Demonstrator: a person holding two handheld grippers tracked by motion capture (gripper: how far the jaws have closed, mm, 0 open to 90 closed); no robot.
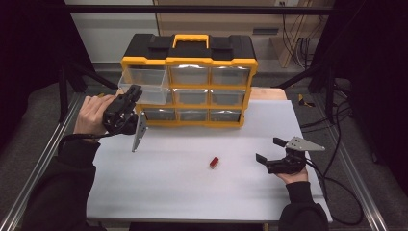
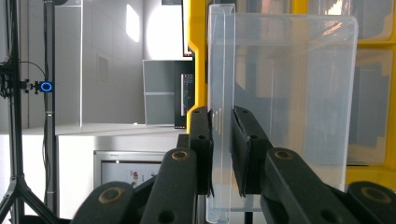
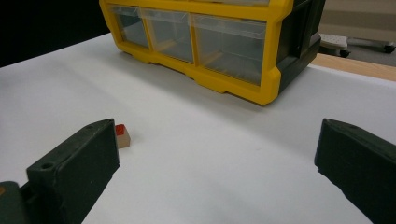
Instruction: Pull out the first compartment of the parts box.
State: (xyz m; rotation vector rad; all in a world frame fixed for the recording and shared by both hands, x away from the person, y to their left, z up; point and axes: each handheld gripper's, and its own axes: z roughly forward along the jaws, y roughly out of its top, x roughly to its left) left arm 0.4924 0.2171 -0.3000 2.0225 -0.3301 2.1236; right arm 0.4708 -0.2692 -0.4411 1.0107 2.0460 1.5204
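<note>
Organizer (image 1: 188, 82): top-left drawer (image 1: 143, 87) pulled out, left gripper (image 2: 223, 154) clamped on front wall. Pull straight. Right gripper (image 1: 267, 150) wide open, empty, red block (image 1: 214, 162) in front of organizer.

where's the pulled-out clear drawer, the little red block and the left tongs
clear drawer (image 2: 289, 93), left gripper view, on its flat clear wall
red block (image 1: 214, 162), high view, on its top face
left tongs (image 2: 223, 154), left gripper view, between the tips clamping the drawer's front

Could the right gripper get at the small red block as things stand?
Probably yes: the right gripper is open and faces the red block across bare white table, with nothing between them.
</note>
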